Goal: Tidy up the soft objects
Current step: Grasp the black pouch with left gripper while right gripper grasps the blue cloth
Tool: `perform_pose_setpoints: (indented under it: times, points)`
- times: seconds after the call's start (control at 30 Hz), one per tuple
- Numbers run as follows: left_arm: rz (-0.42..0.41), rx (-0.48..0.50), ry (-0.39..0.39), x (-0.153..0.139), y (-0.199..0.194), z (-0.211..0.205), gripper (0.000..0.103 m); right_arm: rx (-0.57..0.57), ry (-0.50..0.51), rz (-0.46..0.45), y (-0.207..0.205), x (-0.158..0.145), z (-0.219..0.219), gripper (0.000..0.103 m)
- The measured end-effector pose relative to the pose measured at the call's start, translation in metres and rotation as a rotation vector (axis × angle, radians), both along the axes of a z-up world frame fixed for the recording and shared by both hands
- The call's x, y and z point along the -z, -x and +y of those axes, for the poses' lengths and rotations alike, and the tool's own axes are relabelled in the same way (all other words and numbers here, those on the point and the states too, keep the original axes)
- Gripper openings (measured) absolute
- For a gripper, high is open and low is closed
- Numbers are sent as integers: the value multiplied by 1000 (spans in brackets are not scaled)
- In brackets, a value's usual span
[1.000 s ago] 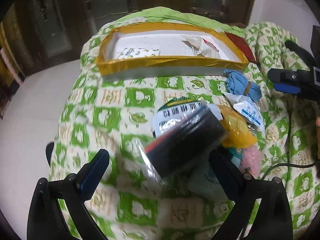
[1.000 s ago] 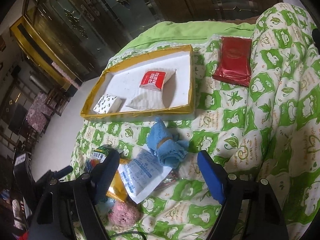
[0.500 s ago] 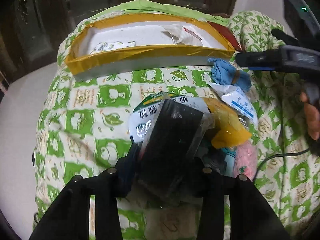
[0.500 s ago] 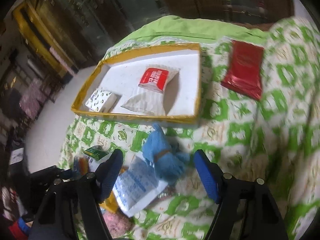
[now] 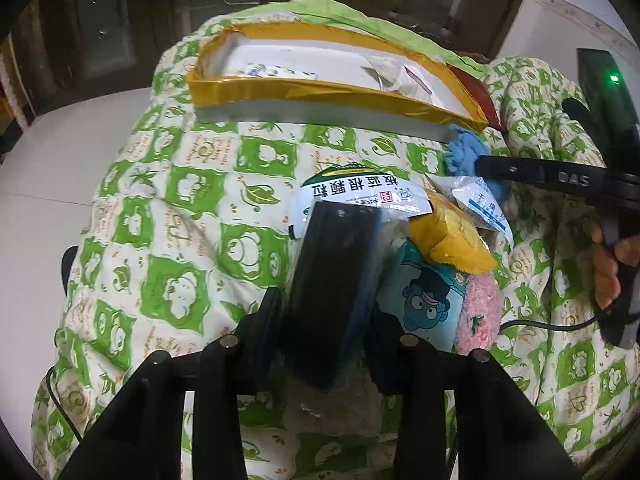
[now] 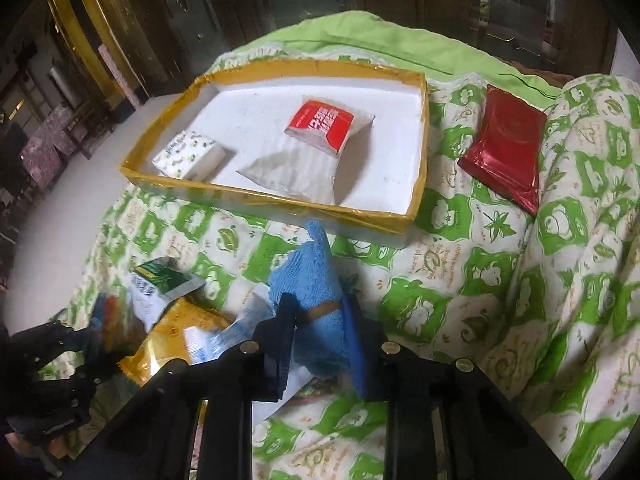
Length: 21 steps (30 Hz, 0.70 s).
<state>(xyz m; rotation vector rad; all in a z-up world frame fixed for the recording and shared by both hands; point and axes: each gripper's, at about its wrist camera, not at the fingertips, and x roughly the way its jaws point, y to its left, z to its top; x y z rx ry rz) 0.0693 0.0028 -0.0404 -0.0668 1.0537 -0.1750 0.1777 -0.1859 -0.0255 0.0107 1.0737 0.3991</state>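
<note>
My left gripper (image 5: 326, 320) is shut on a black packet in clear wrap (image 5: 332, 280), held above a pile of soft packets: a green-and-white pouch (image 5: 352, 190), a yellow pouch (image 5: 452, 236), a cartoon packet (image 5: 424, 300) and a pink fluffy item (image 5: 480, 312). My right gripper (image 6: 322, 320) is shut on a rolled blue cloth (image 6: 308, 276) with a rubber band. A gold-rimmed white tray (image 6: 276, 200) lies beyond, holding a red-and-white packet (image 6: 324, 124), a grey packet (image 6: 296, 170) and a tissue pack (image 6: 188, 156).
A red foil packet (image 6: 504, 144) lies on the green-and-white quilt (image 6: 460, 280) right of the tray. A quilt ridge (image 6: 592, 200) rises at the right. A cable (image 5: 540, 324) runs over the quilt. Dark cabinets (image 6: 120, 20) stand behind.
My left gripper closed on the black packet and lifted it upright. My right gripper moved down onto the blue cloth and closed on it.
</note>
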Motion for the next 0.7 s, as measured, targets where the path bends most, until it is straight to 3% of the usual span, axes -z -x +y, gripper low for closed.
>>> perform_pose_setpoints:
  times: [0.23, 0.37, 0.7]
  points:
    - [-38, -18, 25, -7, 17, 6, 33, 38, -49, -17, 9, -12, -2, 26]
    - [-56, -15, 44, -11, 20, 7, 33, 38, -28, -61, 15, -20, 5, 26]
    - [-52, -24, 49, -9, 18, 9, 33, 22, -56, -49, 18, -18, 12, 26]
